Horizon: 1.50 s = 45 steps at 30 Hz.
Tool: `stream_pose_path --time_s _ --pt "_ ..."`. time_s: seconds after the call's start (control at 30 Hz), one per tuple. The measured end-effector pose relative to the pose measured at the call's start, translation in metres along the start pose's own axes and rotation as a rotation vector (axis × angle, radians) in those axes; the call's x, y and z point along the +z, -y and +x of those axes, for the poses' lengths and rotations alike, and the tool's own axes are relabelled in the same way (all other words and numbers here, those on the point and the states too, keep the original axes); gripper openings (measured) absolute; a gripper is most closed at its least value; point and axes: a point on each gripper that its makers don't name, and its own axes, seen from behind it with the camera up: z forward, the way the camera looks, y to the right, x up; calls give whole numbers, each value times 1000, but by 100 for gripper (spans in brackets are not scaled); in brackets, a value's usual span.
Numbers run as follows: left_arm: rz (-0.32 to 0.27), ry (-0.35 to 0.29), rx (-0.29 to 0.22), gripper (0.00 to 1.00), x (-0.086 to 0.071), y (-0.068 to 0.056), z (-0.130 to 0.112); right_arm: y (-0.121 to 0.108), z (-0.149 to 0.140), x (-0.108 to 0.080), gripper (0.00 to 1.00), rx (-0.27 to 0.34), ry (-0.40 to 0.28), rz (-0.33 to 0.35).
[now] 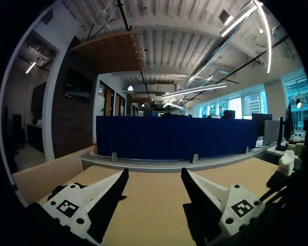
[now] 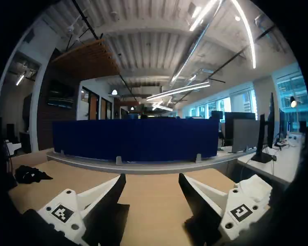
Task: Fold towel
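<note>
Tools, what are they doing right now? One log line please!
left tool: open, empty | right tool: open, empty | light wooden desk: below both | dark crumpled cloth: on desk, untouched

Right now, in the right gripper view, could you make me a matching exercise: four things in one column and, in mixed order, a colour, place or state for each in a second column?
Things
1. divider panel
2. crumpled cloth
3. monitor
4. right gripper

Descriptions
A. open, fingers apart, holding nothing
B. dark blue, upright behind the far edge of the wooden desk
C. black, lying on the wooden desk at the far left
D. standing on the white desk at the right

Pairs: 1-B, 2-C, 3-D, 4-A
</note>
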Motion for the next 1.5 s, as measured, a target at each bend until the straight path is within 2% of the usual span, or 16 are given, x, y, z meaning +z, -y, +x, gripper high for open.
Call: stream_pose_path --time_s 0.1,0.3,0.4,0.57,0.77,0.9,1.0,1.2,1.5 --pt "-3 14 0 95 -2 1 5 3 21 -3 100 -2 8 4" --pt "-50 63 8 95 -3 -11 10 8 46 -2 100 -9 33 28" --pt "-80 93 18 95 -3 -18 9 10 52 1 100 -18 48 49" --pt "-143 138 67 95 -2 -30 5 17 55 5 100 -30 99 99" --pt "-236 215 120 95 -5 -46 -9 34 41 3 100 -72 214 191" --pt "-315 274 144 95 -8 -59 -21 53 26 -5 100 -120 313 282" --pt "-360 306 172 95 -12 -68 -30 65 16 -11 100 -161 360 343" --pt "-422 363 197 95 -18 -82 -51 83 1 -19 100 -201 431 430" --pt "-479 417 219 94 -26 -99 -75 93 -21 -25 99 -245 479 479"
